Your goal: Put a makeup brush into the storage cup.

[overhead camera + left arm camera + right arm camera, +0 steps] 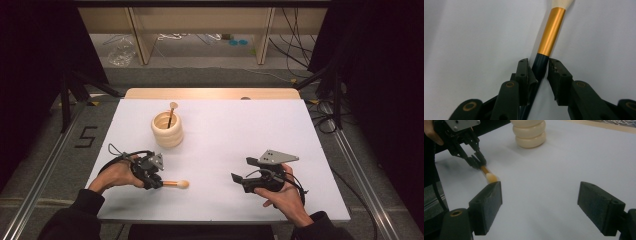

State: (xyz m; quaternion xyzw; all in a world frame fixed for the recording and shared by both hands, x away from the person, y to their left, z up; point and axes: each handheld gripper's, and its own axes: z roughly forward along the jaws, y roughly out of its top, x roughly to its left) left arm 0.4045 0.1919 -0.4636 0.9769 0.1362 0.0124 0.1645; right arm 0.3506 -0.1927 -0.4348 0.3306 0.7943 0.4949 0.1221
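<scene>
In the lower left of the high view, the left gripper (154, 181) lies low over the white table top (250, 130), its jaws closed on the dark handle of a makeup brush with a gold metal ferrule and pale bristle head (176, 184). The left gripper view shows the brush (550, 32) running up towards the top of the frame, both pads pressing the dark handle just below the ferrule. Gripping near that end probably keeps the long brush from swinging once lifted. The brush lies almost flat on the table, bristles pointing towards the frame's centre.

Above it, upper left of centre, stands a cream ribbed round holder (167, 129) with another thin brush (171, 114) leaning inside, likely where this one belongs.

The right gripper (240, 176), lower right, rests with jaws spread wide and empty, apparently waiting clear of the work.
</scene>
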